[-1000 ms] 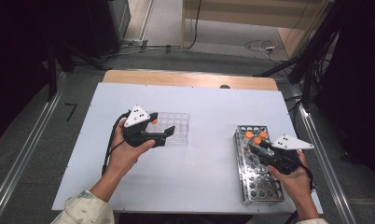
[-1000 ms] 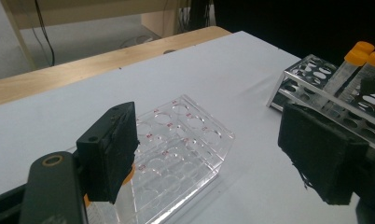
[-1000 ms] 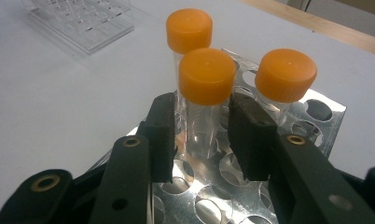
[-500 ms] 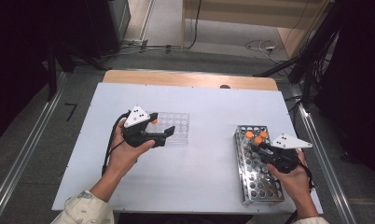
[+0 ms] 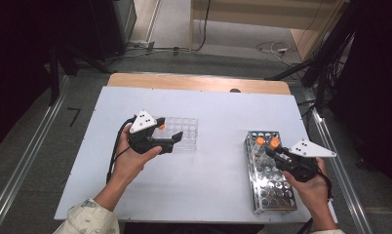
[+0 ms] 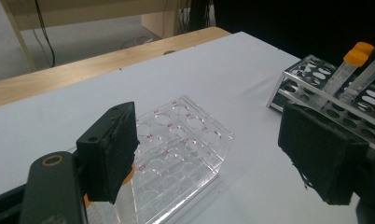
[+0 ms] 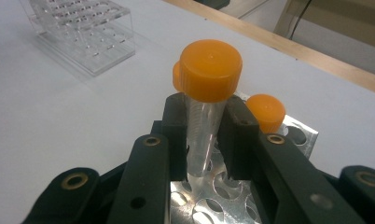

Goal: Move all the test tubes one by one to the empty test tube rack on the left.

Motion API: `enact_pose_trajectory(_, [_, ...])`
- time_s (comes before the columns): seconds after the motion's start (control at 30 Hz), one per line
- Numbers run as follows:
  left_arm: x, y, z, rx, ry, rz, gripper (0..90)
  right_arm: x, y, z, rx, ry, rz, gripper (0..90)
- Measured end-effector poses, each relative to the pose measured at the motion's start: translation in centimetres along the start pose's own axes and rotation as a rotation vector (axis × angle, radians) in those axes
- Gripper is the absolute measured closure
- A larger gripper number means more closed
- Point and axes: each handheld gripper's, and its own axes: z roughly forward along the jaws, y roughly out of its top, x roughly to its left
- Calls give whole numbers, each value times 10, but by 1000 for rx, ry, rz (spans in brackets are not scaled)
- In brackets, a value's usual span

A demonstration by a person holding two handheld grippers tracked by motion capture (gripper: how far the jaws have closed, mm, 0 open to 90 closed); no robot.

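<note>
My right gripper (image 7: 202, 116) is shut on a clear tube with an orange cap (image 7: 209, 70), which stands upright in the metal rack (image 7: 293, 133). Two more orange caps (image 7: 266, 111) rise beside it. In the high view this gripper (image 5: 273, 152) sits over the far end of the metal rack (image 5: 272, 195). My left gripper (image 6: 213, 154) is open with nothing between its jaws, and it points at the clear acrylic rack (image 6: 181, 149). An orange-capped tube (image 6: 128, 175) at that rack's near corner is mostly hidden behind the left jaw. The left gripper (image 5: 173, 140) hovers at the clear rack (image 5: 184, 129).
Both racks rest on a white table top (image 5: 218, 170) with a wooden strip (image 5: 199, 83) along its far edge. The metal rack (image 6: 325, 88) and its tubes also appear at the right of the left gripper view. Dark stands and cables surround the table.
The right gripper has edged slightly toward the tubes at the metal rack's far end. The left hand and its gripper have stayed put.
</note>
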Motion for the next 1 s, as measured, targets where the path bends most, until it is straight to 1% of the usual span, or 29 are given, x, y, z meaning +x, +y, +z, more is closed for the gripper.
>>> enact_pose_trajectory(0.17, [0, 0, -1, -5, 2, -3, 212, 2, 5, -10, -29, -8, -8, 715])
enact_pose_trajectory(0.37, [0, 2, -2, -13, 1, -4, 212, 10, 13, -22, -58, -5, -12, 715])
enact_pose_trajectory(0.47, [0, 2, -2, -14, -1, -2, 212, 15, 18, -26, -70, 12, -17, 715])
enact_pose_trajectory(0.6, [-2, 4, -3, -23, -6, 1, 212, 26, 25, -29, -81, 39, -32, 715])
enact_pose_trajectory(0.67, [-4, 4, -4, -24, -8, 2, 212, 32, 29, -27, -86, 57, -45, 715])
enact_pose_trajectory(0.77, [-5, 5, -4, -27, -15, 5, 212, 41, 35, -23, -77, 79, -52, 715])
enact_pose_trajectory(0.9, [-7, 5, -5, -30, -21, 11, 212, 52, 41, -10, -58, 108, -50, 715])
enact_pose_trajectory(1.0, [-9, 5, -5, -28, -21, 22, 212, 60, 46, 0, -40, 129, -42, 715])
